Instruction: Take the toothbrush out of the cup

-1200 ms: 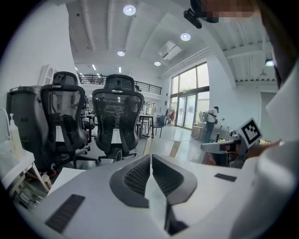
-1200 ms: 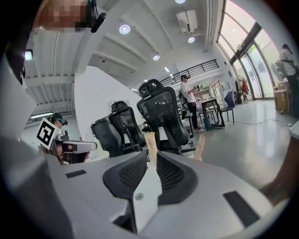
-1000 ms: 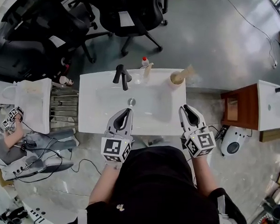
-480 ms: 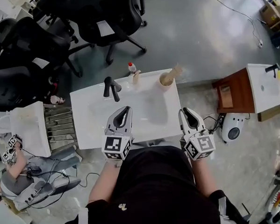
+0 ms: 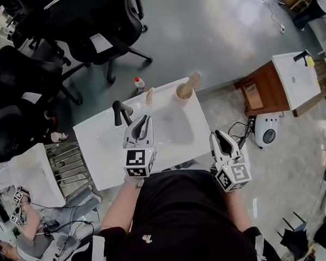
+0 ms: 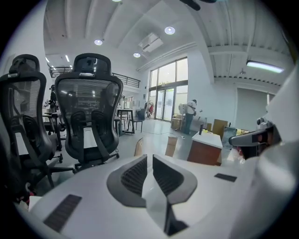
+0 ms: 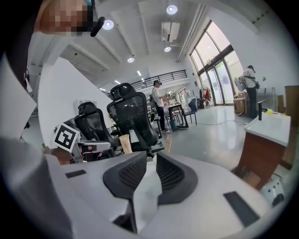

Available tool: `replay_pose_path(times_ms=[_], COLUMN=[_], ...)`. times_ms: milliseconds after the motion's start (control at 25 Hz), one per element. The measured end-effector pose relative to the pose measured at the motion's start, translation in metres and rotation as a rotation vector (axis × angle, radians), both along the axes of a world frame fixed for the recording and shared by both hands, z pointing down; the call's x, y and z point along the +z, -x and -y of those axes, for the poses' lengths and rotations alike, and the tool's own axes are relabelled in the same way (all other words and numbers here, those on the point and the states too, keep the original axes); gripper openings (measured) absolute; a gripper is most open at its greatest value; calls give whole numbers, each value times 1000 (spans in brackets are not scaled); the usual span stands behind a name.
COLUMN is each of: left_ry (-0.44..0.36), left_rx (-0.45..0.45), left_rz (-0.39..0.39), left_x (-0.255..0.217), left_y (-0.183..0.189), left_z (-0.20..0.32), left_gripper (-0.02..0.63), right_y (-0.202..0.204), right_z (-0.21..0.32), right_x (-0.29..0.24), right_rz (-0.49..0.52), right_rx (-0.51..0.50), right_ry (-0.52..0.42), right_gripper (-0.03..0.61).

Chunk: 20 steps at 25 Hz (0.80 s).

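A tan cup (image 5: 181, 92) stands at the far right corner of the white sink counter (image 5: 96, 148), with a pale toothbrush (image 5: 193, 78) sticking up out of it. My left gripper (image 5: 143, 119) reaches over the basin, a little short of the cup and to its left, jaws shut and holding nothing. In the left gripper view the cup (image 6: 171, 146) shows just past the fingertips. My right gripper (image 5: 219, 136) hovers at the counter's near right corner, well short of the cup, its jaws together with only a thin slit and nothing between them.
A black faucet (image 5: 119, 112) stands at the counter's back left. A small red-capped bottle (image 5: 138, 83) and a pale tube (image 5: 149, 95) stand along the back edge. Black office chairs (image 5: 98, 20) crowd the floor behind. A wooden stand (image 5: 258, 88) is at the right.
The head view has swung, so the counter now lies slanted. My left gripper has moved forward over the basin toward the cup. The right gripper has shifted slightly along the front edge.
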<state>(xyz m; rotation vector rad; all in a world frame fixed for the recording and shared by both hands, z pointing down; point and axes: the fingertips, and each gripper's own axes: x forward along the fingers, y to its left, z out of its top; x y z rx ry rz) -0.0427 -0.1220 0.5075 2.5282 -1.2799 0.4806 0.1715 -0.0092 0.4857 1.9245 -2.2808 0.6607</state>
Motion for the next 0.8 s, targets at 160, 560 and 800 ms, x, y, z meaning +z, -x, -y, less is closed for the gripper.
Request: replay_pose_path(times_ms=[160, 560, 800], left_ry=[15, 43, 42], left_rx=[20, 63, 57], left_rz=[9, 31, 44], left_x=[12, 35, 46], left_y=[-2, -15, -19], left_z=[17, 55, 73], left_gripper=[62, 132, 130], right_y=[-7, -17, -24], right_z=[-13, -46, -65], right_x=[0, 2, 8], right_rz=[-24, -63, -61], right_rx=[77, 239, 317], right_ry=[22, 81, 96], right_gripper=[78, 78, 78])
